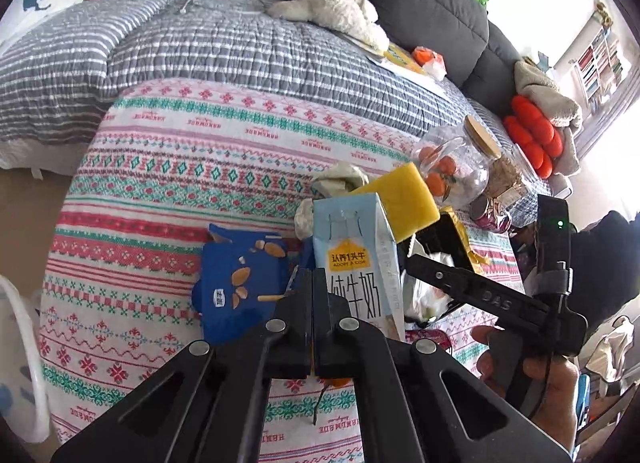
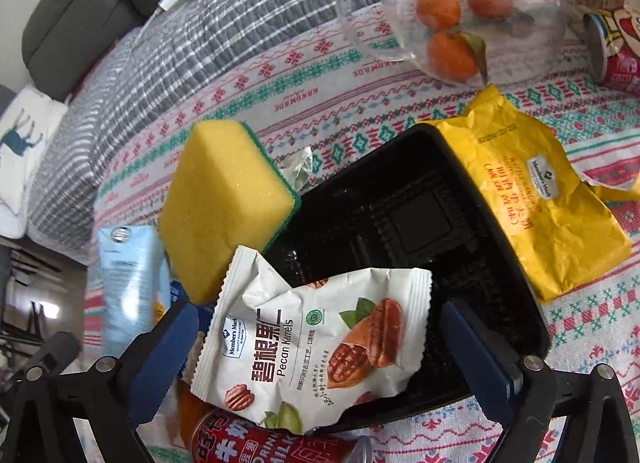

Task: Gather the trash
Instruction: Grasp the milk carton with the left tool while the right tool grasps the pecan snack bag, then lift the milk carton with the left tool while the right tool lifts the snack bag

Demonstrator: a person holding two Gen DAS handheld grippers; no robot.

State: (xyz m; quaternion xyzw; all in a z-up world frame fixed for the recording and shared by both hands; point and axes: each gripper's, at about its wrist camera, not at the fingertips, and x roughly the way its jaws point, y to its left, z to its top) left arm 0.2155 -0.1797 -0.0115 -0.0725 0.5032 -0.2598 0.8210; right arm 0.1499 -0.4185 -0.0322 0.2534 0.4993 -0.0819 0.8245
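The left gripper (image 1: 312, 275) has its fingers clenched together, gripping nothing, just in front of the upright milk carton (image 1: 356, 263) and blue snack wrapper (image 1: 240, 283) on the patterned counter (image 1: 160, 183). The right gripper (image 2: 320, 347) is spread wide around the pecan kernels packet (image 2: 316, 347), which lies across the black plastic tray (image 2: 408, 219) beside a yellow sponge (image 2: 224, 199).
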